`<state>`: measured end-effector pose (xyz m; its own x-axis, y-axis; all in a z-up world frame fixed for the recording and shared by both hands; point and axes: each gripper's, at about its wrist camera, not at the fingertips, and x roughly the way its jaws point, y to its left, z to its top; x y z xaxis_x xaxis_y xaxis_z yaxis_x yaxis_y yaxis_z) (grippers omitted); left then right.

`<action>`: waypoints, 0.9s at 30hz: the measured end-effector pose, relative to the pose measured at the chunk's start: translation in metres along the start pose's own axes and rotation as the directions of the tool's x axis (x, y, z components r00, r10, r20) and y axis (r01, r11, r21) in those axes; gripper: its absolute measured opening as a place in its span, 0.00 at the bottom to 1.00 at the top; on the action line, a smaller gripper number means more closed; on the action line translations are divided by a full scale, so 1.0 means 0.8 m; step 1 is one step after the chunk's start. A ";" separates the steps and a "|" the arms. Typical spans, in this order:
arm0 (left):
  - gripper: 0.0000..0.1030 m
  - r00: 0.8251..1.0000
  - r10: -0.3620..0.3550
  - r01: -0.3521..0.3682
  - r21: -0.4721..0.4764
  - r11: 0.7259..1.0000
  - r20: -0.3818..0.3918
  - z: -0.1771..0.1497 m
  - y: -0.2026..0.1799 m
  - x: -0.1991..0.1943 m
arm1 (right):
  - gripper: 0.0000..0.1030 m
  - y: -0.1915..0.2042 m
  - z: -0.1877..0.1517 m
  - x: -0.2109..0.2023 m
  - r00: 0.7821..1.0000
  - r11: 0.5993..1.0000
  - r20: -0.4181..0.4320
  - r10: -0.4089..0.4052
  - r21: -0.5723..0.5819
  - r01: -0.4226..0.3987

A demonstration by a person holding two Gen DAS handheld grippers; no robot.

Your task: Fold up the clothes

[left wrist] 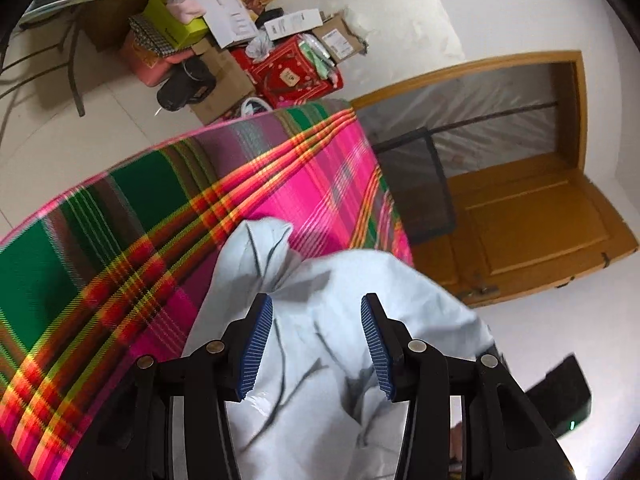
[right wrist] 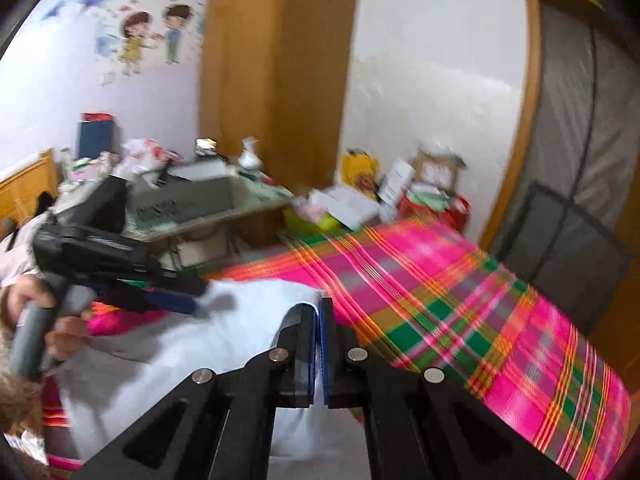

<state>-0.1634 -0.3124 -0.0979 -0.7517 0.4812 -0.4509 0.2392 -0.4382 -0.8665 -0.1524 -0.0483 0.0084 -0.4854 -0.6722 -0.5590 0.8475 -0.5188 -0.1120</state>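
Note:
A pale blue-white garment (left wrist: 320,320) lies crumpled on a bed covered by a bright pink, green and orange plaid sheet (left wrist: 140,220). My left gripper (left wrist: 317,312) hovers over the garment with its blue-padded fingers wide apart and nothing between them. In the right wrist view the same garment (right wrist: 180,344) spreads across the plaid sheet (right wrist: 460,300). My right gripper (right wrist: 319,320) is shut on an edge of the garment, cloth showing between the pads. The left gripper (right wrist: 192,304), held by a hand (right wrist: 60,332), appears at the left, above the cloth.
Boxes, bags and a red cloth pile (left wrist: 256,40) sit on the floor beyond the bed. A wooden door (left wrist: 532,224) and a plastic-covered doorway (left wrist: 480,120) lie to the right. A cluttered table (right wrist: 180,200) stands behind the bed.

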 end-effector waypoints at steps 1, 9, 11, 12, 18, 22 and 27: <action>0.47 1.000 -0.009 0.009 -0.007 1.000 0.003 0.002 0.000 -0.003 | 0.02 0.010 0.000 -0.004 1.000 1.000 0.001 0.021 -0.015 -0.021; 0.63 0.999 -0.006 0.005 -0.025 1.000 -0.034 0.013 0.002 -0.001 | 0.02 0.091 0.001 -0.036 0.982 0.973 -0.001 0.188 -0.138 -0.187; 0.63 0.999 0.002 -0.003 -0.021 1.000 -0.051 0.015 0.003 0.002 | 0.02 0.109 -0.007 -0.039 0.972 0.958 -0.025 0.233 -0.168 -0.234; 0.63 0.998 0.005 -0.006 -0.025 1.000 -0.058 0.016 0.004 0.005 | 0.02 0.118 -0.012 -0.041 0.967 0.950 -0.038 0.254 -0.178 -0.256; 0.63 0.994 0.046 -0.047 -0.003 0.999 -0.099 0.027 0.001 0.023 | 0.02 0.157 -0.052 -0.039 0.931 0.909 -0.154 0.332 -0.214 -0.359; 0.63 0.990 0.064 -0.063 0.008 0.998 -0.127 0.035 0.002 0.032 | 0.02 0.163 -0.073 -0.029 0.907 0.900 -0.209 0.366 -0.170 -0.402; 0.61 0.984 0.063 -0.058 0.029 0.998 -0.166 0.043 0.001 0.044 | 0.02 0.173 -0.094 -0.015 0.883 0.888 -0.263 0.388 -0.152 -0.435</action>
<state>-0.2108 -0.3221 -0.1068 -0.6226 0.5724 -0.5335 0.2648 -0.4875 -0.8320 -0.0136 -0.0722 -0.0623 -0.0432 -0.6563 -0.7533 0.9959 -0.0879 0.0195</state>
